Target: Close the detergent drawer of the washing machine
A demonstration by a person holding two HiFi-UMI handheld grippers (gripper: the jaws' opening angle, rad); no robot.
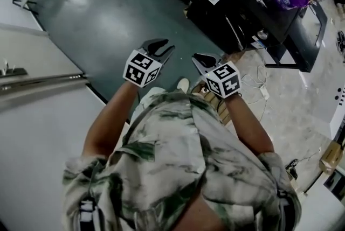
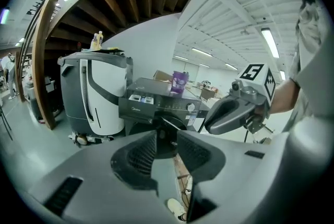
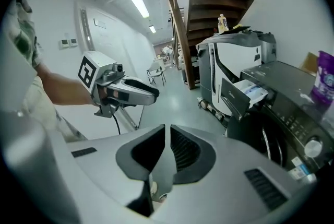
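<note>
The dark washing machine (image 3: 284,118) stands ahead of both tongs and well apart from them, off to the right of the right tongs (image 3: 167,131) and almost straight beyond the tips of the left tongs (image 2: 167,137). Its detergent drawer (image 3: 249,91) juts out of the top corner, with the white tray showing behind a dark front panel (image 3: 232,102). The closing has not begun, and the step in hand is the approach. The right tongs look the better pair for it: their jaws are pressed almost together with nothing between them, which gives a blunt tip for pushing. The left tongs are released, jaws a little apart and empty, just beside the right pair. A good close likely means setting the clenched tip square on the middle of the panel and pushing steadily along the drawer's run until it sits flush. A slanted push could jam the tray, and a hard shove could shake the purple bottle (image 3: 324,79) on top.
</note>
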